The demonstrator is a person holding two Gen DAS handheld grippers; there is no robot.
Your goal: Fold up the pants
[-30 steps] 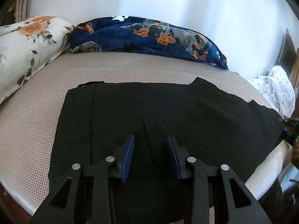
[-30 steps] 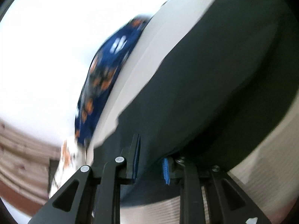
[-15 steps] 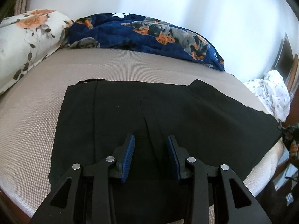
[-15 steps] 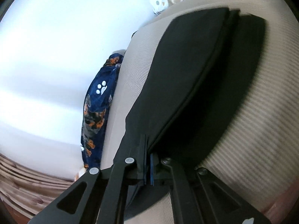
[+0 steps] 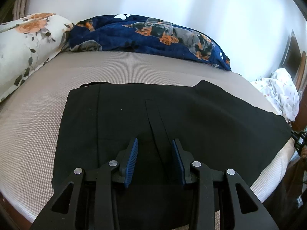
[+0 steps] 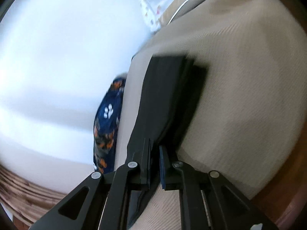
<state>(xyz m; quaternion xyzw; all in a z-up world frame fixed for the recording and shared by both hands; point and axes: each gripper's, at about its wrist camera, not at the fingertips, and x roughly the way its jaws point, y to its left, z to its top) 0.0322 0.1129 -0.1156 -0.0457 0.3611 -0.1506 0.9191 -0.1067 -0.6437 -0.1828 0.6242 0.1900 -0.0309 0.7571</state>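
Observation:
Black pants lie flat across the beige mattress, waist to the left, legs running right to the bed's edge. My left gripper is open and empty, hovering over the near edge of the pants by a seam. In the right wrist view, my right gripper is shut on the black pants' edge and holds that end up off the mattress. This view is tilted sideways and blurred.
A navy dog-print blanket lies along the wall at the back. A floral pillow sits at the back left. A white dotted cloth is bunched at the right edge, beside dark wooden furniture.
My right gripper closed on the pants' edge and has pulled back and swung, so less cloth fills its view. My left gripper stays open, almost still.

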